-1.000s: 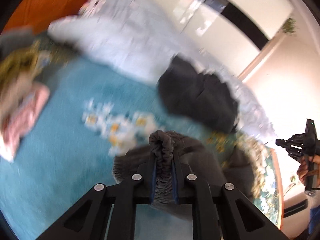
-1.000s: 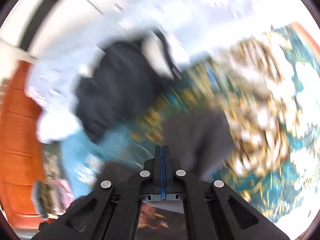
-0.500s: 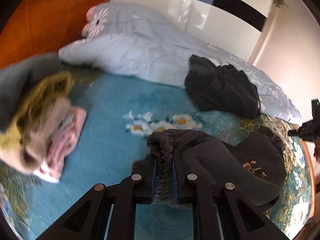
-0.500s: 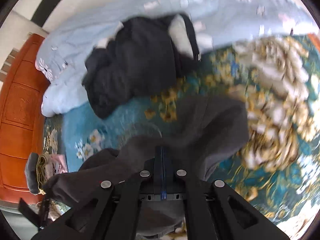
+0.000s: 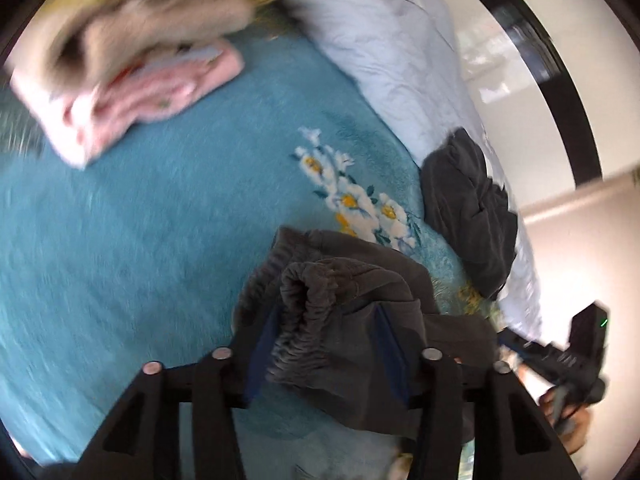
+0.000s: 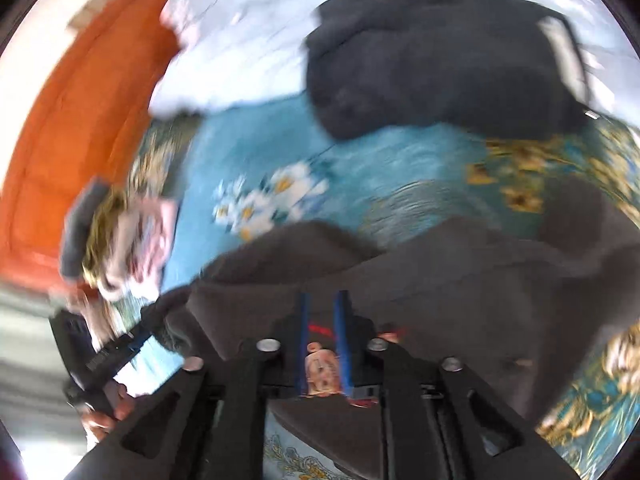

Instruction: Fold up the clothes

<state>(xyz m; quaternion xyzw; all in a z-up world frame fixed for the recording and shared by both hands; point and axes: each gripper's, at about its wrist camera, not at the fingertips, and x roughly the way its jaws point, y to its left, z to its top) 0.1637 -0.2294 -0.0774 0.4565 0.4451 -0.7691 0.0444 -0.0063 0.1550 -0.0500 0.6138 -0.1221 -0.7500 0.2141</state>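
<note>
Bedding forms the work surface: a teal bedspread (image 5: 132, 240) with a white flower print is seen across both views, and no worktop is present.

Nearest the lens in the left wrist view, the left gripper (image 5: 326, 326) is found with its jaws set wide. The gathered waistband of a dark grey garment (image 5: 360, 304) lies bunched between them, but no clamping is evident. At lower right of that frame the right gripper (image 5: 576, 356) is seen in a hand (image 5: 568, 412).

In the right wrist view the same gripper's jaws stand narrowly apart at lower centre, with a printed part of the grey garment between them. Whether it is gripped cannot be told. The garment spreads across the lower and right parts of that frame, lying on the bedspread.

Further off, a black garment (image 6: 436, 56) lies loosely heaped at upper right, against a pale blue quilt (image 5: 384, 40). A stack of folded clothes (image 5: 132, 96), pink at the bottom, is noted at upper left of the left wrist view, blurred.

Judgement: the grey garment appears to be mid-handling, bunched rather than flat or folded. Either its release or a re-grip is consistent. A next move would call for a firm hold on an edge and a flattened lay.
</note>
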